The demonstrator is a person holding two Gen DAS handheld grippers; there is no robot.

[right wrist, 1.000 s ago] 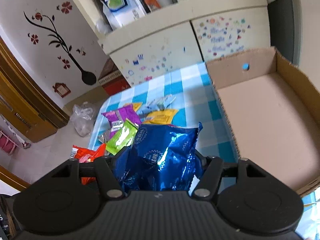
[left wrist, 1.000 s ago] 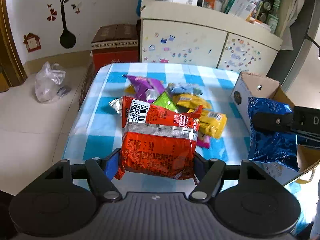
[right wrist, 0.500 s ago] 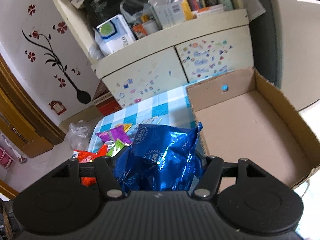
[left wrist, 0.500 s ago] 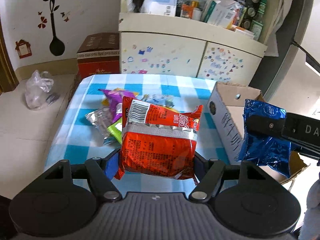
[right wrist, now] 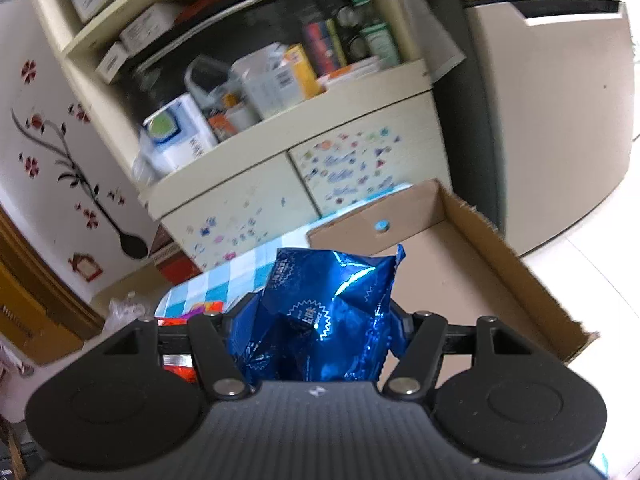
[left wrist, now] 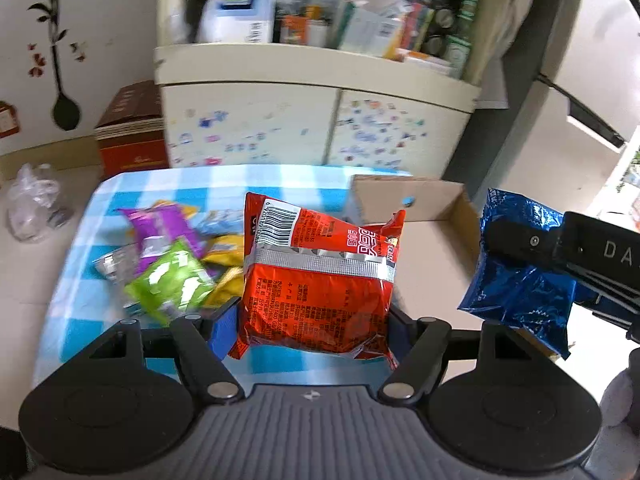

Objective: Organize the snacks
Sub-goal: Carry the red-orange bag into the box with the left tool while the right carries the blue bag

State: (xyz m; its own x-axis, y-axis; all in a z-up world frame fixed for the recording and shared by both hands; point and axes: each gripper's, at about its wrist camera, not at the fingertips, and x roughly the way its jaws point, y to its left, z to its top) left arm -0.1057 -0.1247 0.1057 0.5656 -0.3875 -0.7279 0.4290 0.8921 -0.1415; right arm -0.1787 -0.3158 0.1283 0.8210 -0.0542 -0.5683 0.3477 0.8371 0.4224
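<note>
1. My left gripper clamps the red packet above the desk.
2. My right gripper pinches the blue bag beside the cardboard box.
3. Both look light, crinkly, slippery; I'd grip mid-body.

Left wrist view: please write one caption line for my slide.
Left gripper holds a red snack bag above the checkered table; right gripper carries a blue bag beside the empty cardboard box.
</note>
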